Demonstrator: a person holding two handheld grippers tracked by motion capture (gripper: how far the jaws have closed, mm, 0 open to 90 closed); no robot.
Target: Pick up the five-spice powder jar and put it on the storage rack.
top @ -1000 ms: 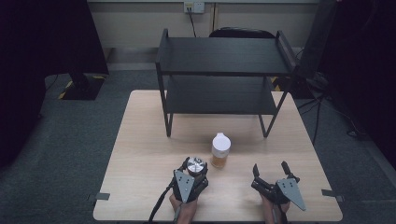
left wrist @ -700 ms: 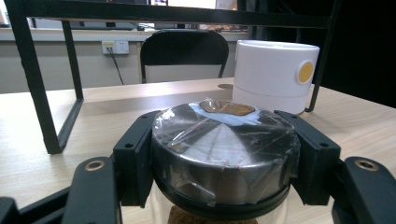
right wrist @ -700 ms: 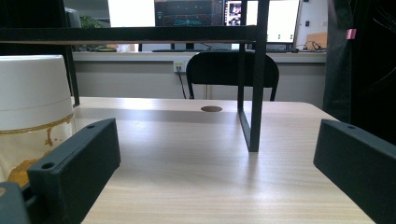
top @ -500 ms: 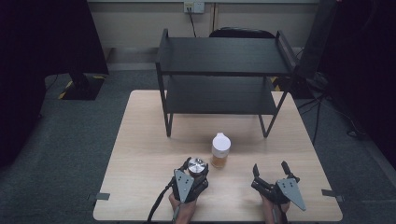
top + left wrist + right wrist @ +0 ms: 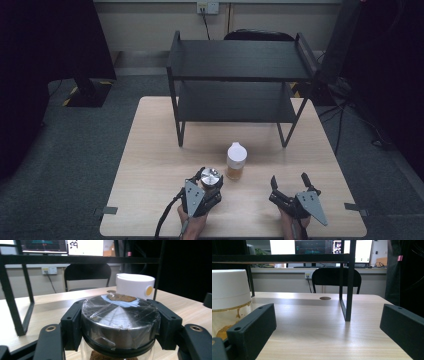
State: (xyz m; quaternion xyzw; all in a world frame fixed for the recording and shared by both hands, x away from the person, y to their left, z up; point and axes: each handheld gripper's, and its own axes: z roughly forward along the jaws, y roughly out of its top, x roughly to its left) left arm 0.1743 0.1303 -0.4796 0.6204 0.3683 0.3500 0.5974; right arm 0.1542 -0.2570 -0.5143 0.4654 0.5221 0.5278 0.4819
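One glass jar (image 5: 120, 340), film-wrapped silver lid, brown contents.

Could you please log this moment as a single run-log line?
left tongs: shut on metal-lidded jar | right tongs: open, nothing between them | white-lidded jar: upright on table, before black shelf
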